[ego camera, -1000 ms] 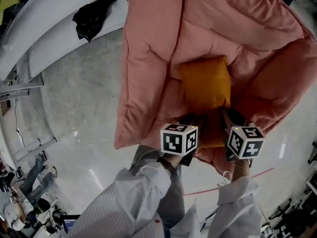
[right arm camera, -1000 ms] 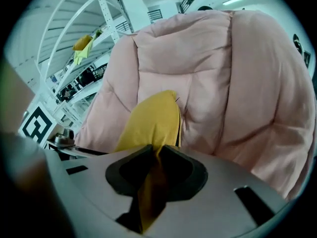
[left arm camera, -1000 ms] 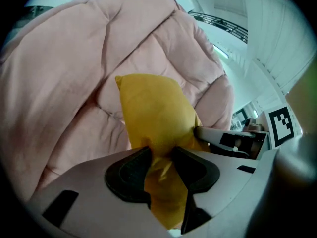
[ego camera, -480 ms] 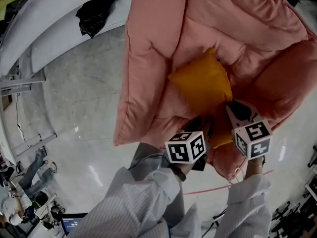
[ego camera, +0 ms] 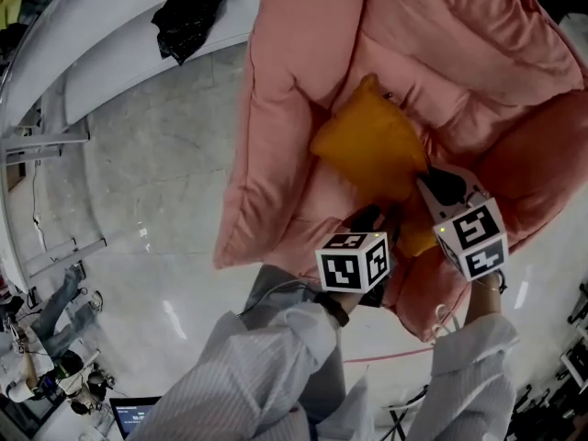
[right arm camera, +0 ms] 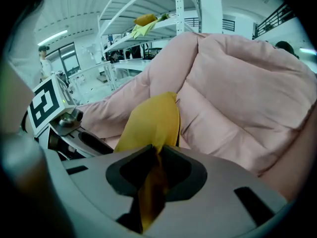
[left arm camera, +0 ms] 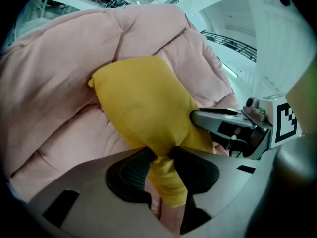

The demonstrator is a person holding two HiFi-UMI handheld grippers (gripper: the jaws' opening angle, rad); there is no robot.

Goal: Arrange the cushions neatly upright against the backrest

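My left gripper (left arm camera: 158, 158) and right gripper (right arm camera: 156, 156) each pinch an edge of the orange cushion (ego camera: 367, 145) on the pink sofa (ego camera: 303, 62); thin fabric could slip, toppling it.

A crumpled black cloth (ego camera: 193, 21) lay on a white curved surface (ego camera: 101, 58) at the upper left. Below it spread a pale glossy floor (ego camera: 138, 191), with a thin red line (ego camera: 386, 355) running across it near the bottom. A person in jeans (ego camera: 57, 312) was at the lower left edge, and a lit screen (ego camera: 138, 413) showed nearby. In the right tool view, a tall white rack (right arm camera: 179, 6) carried yellow items (right arm camera: 144, 20), and another person (right arm camera: 45, 56) stood far left. The left tool view showed a dark railing (left arm camera: 232, 40) high up.
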